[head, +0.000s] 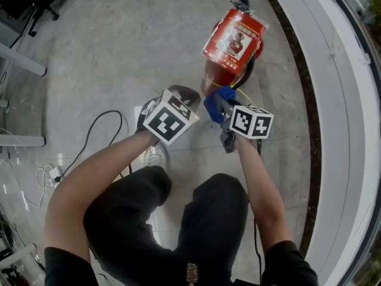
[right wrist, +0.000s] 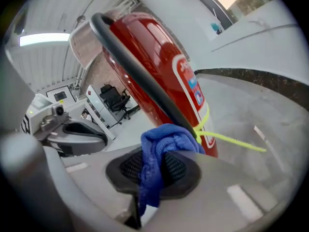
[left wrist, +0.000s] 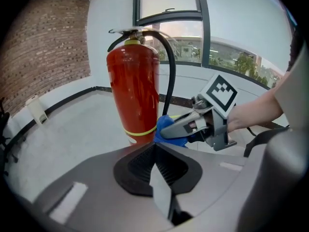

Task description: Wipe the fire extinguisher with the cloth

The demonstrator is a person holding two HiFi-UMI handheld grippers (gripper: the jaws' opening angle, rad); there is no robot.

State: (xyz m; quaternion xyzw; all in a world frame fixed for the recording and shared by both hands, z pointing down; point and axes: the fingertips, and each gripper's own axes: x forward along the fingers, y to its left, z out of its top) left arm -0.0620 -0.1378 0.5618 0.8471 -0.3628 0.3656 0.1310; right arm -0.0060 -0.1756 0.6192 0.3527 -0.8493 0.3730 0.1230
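Note:
A red fire extinguisher (head: 233, 43) with a black hose stands upright on the floor; it also fills the left gripper view (left wrist: 133, 86) and the right gripper view (right wrist: 164, 66). My right gripper (head: 215, 103) is shut on a blue cloth (head: 217, 100), bunched between its jaws (right wrist: 161, 149) and resting against the extinguisher's lower body beside a yellow tie (right wrist: 227, 139). The cloth shows against the cylinder's base in the left gripper view (left wrist: 166, 128). My left gripper (head: 178, 94) is shut and empty, a little to the left of the extinguisher and not touching it.
A dark curved kerb (head: 300, 82) and a white ledge (head: 345, 100) run along the right. Cables (head: 95, 133) lie on the grey floor at the left. An office chair base (head: 50, 2) and table legs (head: 24, 61) stand at the far left. My knees (head: 178, 213) are below.

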